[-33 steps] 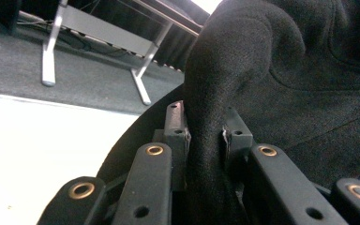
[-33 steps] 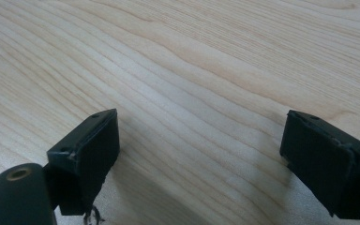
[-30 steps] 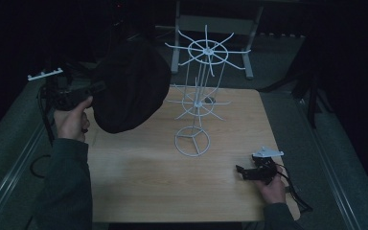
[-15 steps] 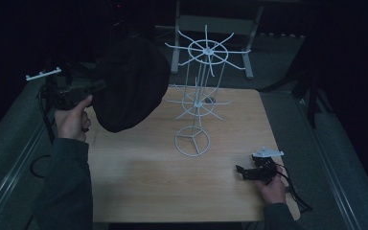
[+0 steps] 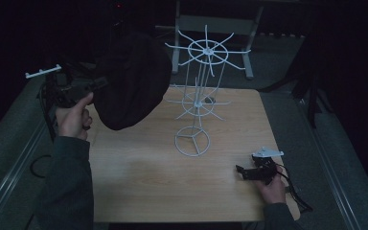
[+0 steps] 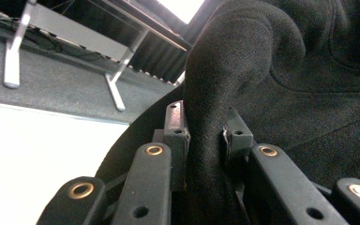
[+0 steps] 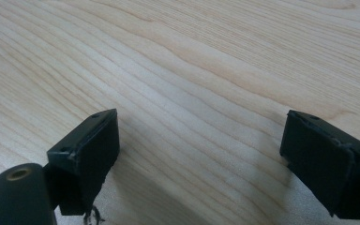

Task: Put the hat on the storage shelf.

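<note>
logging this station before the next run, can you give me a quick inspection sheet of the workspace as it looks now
surface: pale wooden table, bare around the stand.
job's things: white wire rack upright near the table's middle; black hat held up at the table's left, short of the rack's arms.
clutter: nothing seen.
grippers: left gripper shut on a fold of the hat; right gripper open, low over the table at its near right corner.
cables: a black cable trails from the right gripper.
surroundings: dark room, grey floor, metal frame behind the table.
</note>
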`<state>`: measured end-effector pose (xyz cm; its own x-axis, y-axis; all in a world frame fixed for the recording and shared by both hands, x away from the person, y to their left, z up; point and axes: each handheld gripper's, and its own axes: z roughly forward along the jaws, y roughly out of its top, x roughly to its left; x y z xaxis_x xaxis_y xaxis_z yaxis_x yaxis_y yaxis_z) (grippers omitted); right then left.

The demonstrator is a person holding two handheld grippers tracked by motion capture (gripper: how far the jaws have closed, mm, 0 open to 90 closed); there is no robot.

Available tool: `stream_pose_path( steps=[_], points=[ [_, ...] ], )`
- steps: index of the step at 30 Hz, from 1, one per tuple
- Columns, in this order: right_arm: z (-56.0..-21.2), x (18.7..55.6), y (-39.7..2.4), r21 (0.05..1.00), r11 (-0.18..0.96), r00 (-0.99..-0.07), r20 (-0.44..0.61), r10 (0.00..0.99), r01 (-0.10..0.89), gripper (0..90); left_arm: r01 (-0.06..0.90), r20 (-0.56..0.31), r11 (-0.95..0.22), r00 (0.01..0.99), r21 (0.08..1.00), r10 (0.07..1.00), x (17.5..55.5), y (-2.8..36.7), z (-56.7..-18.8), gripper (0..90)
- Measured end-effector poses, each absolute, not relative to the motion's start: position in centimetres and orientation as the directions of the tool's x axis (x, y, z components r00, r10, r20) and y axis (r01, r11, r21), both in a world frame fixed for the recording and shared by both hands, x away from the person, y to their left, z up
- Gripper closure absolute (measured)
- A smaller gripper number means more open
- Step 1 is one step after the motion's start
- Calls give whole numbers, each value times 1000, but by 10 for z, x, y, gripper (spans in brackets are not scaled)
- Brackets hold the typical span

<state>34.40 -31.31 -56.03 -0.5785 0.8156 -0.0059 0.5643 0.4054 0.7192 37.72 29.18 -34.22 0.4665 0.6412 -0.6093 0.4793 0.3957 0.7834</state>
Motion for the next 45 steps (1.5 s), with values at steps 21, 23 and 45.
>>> stream_pose_path(
  steps=[21,23,45],
  points=[
    [-560,344,-313,719,405,-579,-6,816,564,119,478,-640,430,497,766,586,375,288,-337,775],
    [-560,344,-313,719,406,-579,-6,816,564,119,478,-639,429,502,767,583,375,287,-336,776],
    [-560,345,-313,720,407,-580,-7,814,563,120,468,-629,420,553,777,547,374,274,-318,776]
  ],
)
